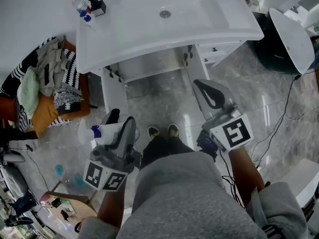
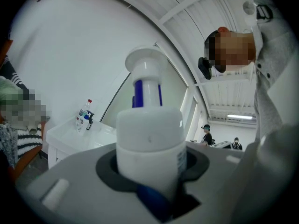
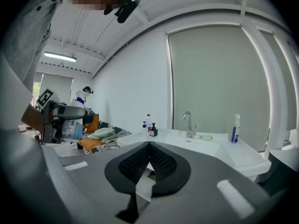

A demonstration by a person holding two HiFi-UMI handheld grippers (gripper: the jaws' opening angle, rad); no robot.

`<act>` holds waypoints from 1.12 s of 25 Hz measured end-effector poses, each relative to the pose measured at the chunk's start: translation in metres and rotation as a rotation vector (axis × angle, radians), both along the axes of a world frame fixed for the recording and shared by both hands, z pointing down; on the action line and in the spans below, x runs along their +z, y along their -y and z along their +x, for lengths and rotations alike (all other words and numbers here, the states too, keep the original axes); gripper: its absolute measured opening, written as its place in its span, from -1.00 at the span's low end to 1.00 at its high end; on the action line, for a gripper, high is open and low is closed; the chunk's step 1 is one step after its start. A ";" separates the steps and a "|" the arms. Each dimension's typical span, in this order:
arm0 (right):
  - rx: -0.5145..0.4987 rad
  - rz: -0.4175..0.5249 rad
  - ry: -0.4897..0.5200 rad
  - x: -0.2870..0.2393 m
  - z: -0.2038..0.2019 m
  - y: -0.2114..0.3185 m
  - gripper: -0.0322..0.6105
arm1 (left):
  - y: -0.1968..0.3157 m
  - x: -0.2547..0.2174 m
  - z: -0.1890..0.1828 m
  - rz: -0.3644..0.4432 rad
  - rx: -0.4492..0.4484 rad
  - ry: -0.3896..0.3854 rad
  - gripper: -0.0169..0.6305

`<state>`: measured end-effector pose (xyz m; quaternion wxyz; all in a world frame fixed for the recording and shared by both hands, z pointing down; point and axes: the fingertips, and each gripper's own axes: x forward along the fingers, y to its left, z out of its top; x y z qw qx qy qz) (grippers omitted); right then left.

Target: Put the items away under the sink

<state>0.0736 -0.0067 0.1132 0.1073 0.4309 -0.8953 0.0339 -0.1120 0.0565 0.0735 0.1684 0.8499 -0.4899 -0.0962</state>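
Head view puts me in front of the white sink counter (image 1: 234, 28), looking steeply down past my own shoes (image 1: 163, 131) on the grey floor. My left gripper (image 1: 125, 128) is clamped on the white spray bottle (image 1: 102, 132). In the left gripper view the bottle's body fills the gap between the jaws, and its blue-collared neck and white head stand up above them. It is held over the floor, well short of the counter's front edge and nearer the front left corner.

My right gripper (image 1: 207, 91) hangs below the front edge, towards the front right corner. In the right gripper view its ribbed black pads (image 3: 161, 164) are pressed together with nothing between them.

The opening under the sink (image 1: 149, 68) is just behind the front edge, and I can see floor through it.

At the counter's back left corner I see:
- a clear bottle with a red cap (image 1: 77, 3)
- a black pump dispenser (image 1: 97, 5) just beside it
- a small blue-capped bottle (image 1: 87, 18) just in front of them

The right gripper view also gives me the faucet (image 3: 188, 123) at the back edge. Beside it is a pale green soap dish (image 3: 205, 137), and a second white and blue spray bottle (image 3: 235, 129) is towards the back right corner.

Off the left edge, a pile of clothes (image 1: 50, 78) lies on an orange seat.
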 end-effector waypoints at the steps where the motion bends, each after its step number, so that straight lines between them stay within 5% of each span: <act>1: 0.003 0.001 -0.001 -0.001 -0.003 0.001 -0.92 | 0.001 0.000 -0.002 0.001 0.005 -0.002 -0.31; 28: -0.002 0.061 -0.116 -0.005 -0.076 0.000 -0.92 | 0.007 0.034 -0.045 -0.037 0.035 -0.098 -0.31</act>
